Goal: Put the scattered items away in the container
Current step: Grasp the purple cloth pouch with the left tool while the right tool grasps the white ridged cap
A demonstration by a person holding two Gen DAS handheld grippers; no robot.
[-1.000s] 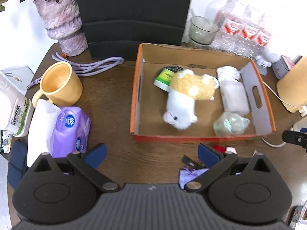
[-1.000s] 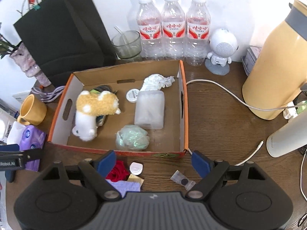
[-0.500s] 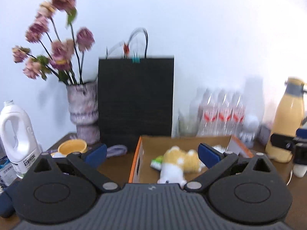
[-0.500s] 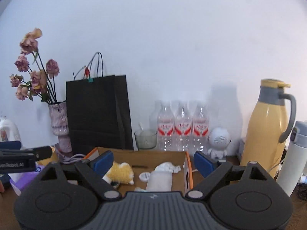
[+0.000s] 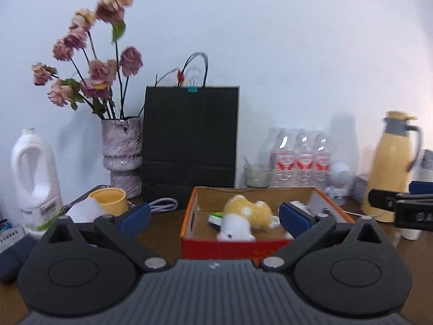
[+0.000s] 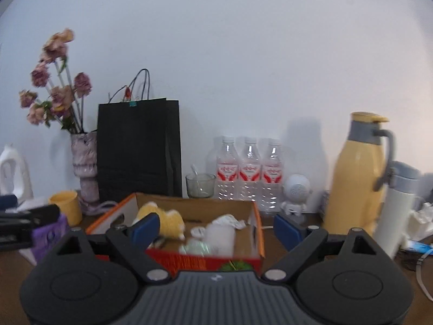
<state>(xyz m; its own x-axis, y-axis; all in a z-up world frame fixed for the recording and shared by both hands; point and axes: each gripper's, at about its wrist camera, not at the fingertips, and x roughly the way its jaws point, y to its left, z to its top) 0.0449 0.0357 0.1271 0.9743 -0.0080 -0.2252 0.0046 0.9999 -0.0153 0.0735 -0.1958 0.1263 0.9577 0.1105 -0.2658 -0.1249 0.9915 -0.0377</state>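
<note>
An orange-edged cardboard box (image 5: 189, 216) stands on the brown table, also in the right wrist view (image 6: 258, 233). In it lie a yellow and white plush toy (image 5: 243, 216), a green item, a clear plastic box (image 6: 220, 237) and crumpled white paper (image 6: 228, 220). My left gripper (image 5: 213, 218) is open and empty, level with the box's near side. My right gripper (image 6: 216, 227) is open and empty, also in front of the box. The small items in front of the box are hidden below both views.
A black paper bag (image 5: 190, 140), a vase of dried roses (image 5: 121, 151), a yellow mug (image 5: 109, 200), a white jug (image 5: 33, 176), water bottles (image 6: 249, 173), a glass (image 6: 200, 185), a yellow thermos (image 6: 357, 173) and a white flask (image 6: 395, 211) stand around the box.
Both grippers have tilted up from looking down at the table to looking level at the wall. The small items in front of the box have dropped out of view. Both stay open.
</note>
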